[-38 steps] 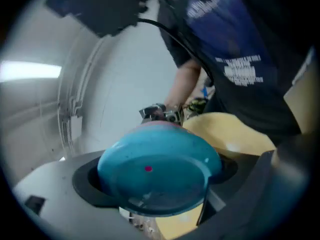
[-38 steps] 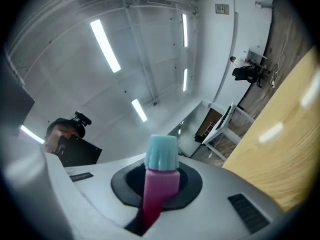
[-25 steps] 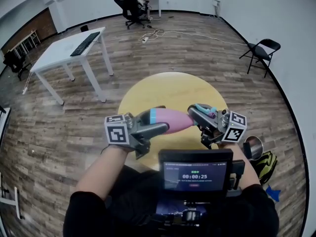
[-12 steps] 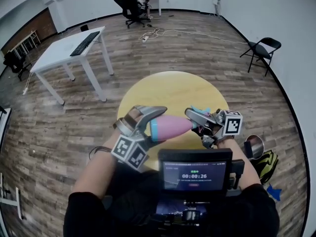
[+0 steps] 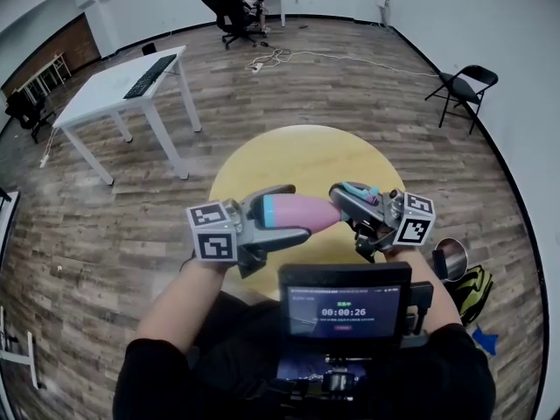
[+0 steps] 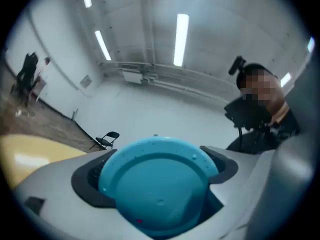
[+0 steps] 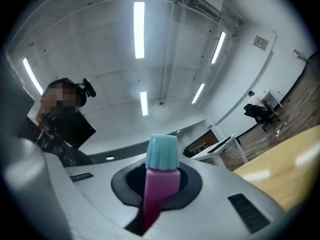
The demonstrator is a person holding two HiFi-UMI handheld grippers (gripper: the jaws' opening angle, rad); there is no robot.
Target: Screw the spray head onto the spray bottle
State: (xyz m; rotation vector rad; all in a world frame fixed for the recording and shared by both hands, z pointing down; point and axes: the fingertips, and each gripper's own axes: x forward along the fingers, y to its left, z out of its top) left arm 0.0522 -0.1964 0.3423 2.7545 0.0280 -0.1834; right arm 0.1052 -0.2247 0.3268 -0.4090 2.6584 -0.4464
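A pink spray bottle (image 5: pixel 308 213) with a blue base lies sideways in the air above the yellow round table (image 5: pixel 306 156). My left gripper (image 5: pixel 292 210) is shut on its base end; in the left gripper view the round blue bottom (image 6: pixel 157 184) fills the gap between the jaws. My right gripper (image 5: pixel 352 205) is shut on the spray head (image 5: pixel 364 192), pink with a teal tip, which meets the bottle's neck. In the right gripper view the spray head (image 7: pixel 160 179) stands between the jaws, teal tip up. The joint between neck and head is hidden.
A white table with a keyboard (image 5: pixel 122 86) stands at the far left. A black folding chair (image 5: pixel 464 90) is at the right and an office chair (image 5: pixel 232 11) at the back. A small screen (image 5: pixel 346 300) sits at my chest, with a bag (image 5: pixel 468 285) on the floor to the right.
Half a second ago my left gripper was rolled so its marker cube hung below the bottle; it is now back to the side. The right gripper has barely moved.
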